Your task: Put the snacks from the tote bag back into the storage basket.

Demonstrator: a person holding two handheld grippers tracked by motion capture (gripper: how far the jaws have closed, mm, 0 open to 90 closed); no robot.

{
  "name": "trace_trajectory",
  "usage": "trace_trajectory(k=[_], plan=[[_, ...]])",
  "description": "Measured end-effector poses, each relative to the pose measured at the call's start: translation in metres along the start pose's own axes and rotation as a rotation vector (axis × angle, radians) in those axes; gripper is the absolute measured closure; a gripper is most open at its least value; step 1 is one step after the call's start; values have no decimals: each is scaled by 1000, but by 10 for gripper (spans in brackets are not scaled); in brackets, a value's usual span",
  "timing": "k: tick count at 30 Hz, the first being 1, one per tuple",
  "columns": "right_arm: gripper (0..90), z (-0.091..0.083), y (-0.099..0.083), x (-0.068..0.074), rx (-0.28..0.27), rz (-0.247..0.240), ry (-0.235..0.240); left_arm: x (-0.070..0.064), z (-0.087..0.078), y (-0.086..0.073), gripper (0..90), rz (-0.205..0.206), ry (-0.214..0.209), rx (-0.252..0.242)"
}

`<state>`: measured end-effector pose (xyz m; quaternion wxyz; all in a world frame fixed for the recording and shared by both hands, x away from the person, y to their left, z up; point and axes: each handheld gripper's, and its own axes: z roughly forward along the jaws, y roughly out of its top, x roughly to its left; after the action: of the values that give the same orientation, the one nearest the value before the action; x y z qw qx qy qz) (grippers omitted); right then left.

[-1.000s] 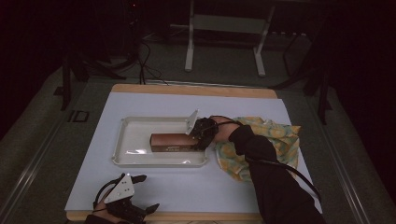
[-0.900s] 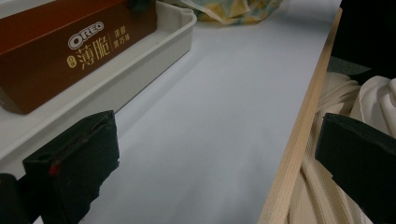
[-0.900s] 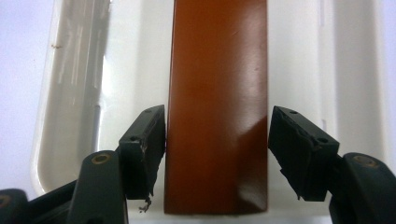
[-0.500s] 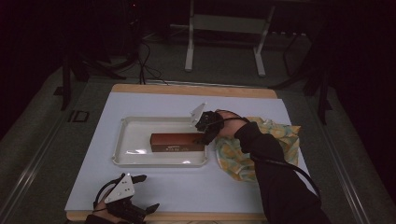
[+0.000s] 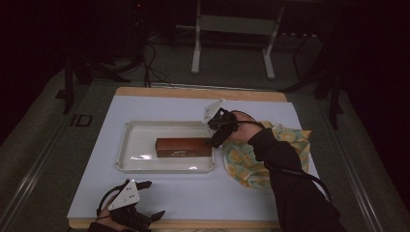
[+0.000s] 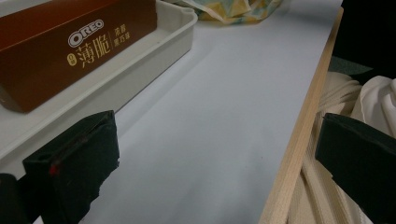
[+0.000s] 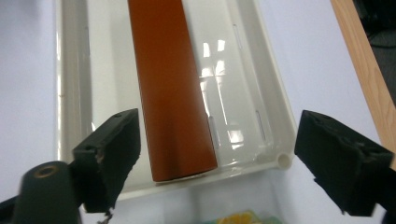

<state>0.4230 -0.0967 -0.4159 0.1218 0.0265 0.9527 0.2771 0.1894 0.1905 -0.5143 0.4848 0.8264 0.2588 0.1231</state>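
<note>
- On the desk, mid-surface, we note a white tray with a brown Oreo box lying flat inside, toward its right end.
- Right hand-held gripper sits at the tray's right end, just above the box's right tip; its jaws stand wide apart in the right gripper view, the box end between them but nearer the left jaw, and neither jaw touches it.
- We see a dark sleeve running from the near right edge up to that gripper.
- Patterned yellow-green cloth lies crumpled right of the tray, just beside it, partly under the sleeve.
- Left hand-held gripper is at the near left edge of the desk, well apart from the tray; jaws spread wide, nothing between them.
- From the left gripper view we read the box's white "OREO" lettering; the tray wall stands just beyond the left jaw, and the desk's wooden edge runs past the right jaw.
- Far side of the desk: dim floor, a metal stand.
</note>
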Motion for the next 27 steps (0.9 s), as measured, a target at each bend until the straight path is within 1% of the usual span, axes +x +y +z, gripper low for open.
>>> trace_trajectory(k=[1,2,5,6,9,12,15,17,18,19,20,21,22,23,24,25,27], plan=[[118,-2,-2,-1,-6,20,3,0,0,0,0,-1,0,0],[113,-4,-4,-2,-13,30,-9,0,0,0,0,-2,0,-1],[109,-10,-10,-2,-17,50,-26,0,0,0,0,-1,0,0],[109,-12,-13,-3,-18,59,-24,0,0,0,0,-2,0,-2],[110,-19,-20,-4,-41,95,-30,0,0,0,0,-2,0,-2],[110,-26,-29,-3,-59,129,-57,0,0,0,0,-4,-2,-3],[110,-29,-37,-1,-52,159,-79,0,1,0,0,-5,-2,-6],[110,-31,-43,0,-52,182,-74,0,1,0,0,-4,-2,-4],[110,-32,-46,1,-47,190,-89,0,1,0,0,-3,-2,-4],[110,-32,-46,1,-47,190,-89,0,1,0,0,-3,-2,-4],[110,-34,-54,4,-44,220,-119,0,1,0,0,-3,-2,-4],[110,-36,-56,5,-43,231,-133,0,1,0,0,-3,-1,-4],[110,-36,-56,5,-43,231,-133,0,1,0,0,-3,-1,-4],[110,-38,-63,7,-51,255,-148,0,1,0,0,-3,-2,-3],[110,-38,-63,7,-51,255,-148,0,1,0,0,-3,-2,-3],[110,-41,-69,8,-54,282,-167,0,1,0,0,-2,-2,-2],[110,-45,-74,10,-63,315,-194,0,1,0,0,-1,-2,0]])
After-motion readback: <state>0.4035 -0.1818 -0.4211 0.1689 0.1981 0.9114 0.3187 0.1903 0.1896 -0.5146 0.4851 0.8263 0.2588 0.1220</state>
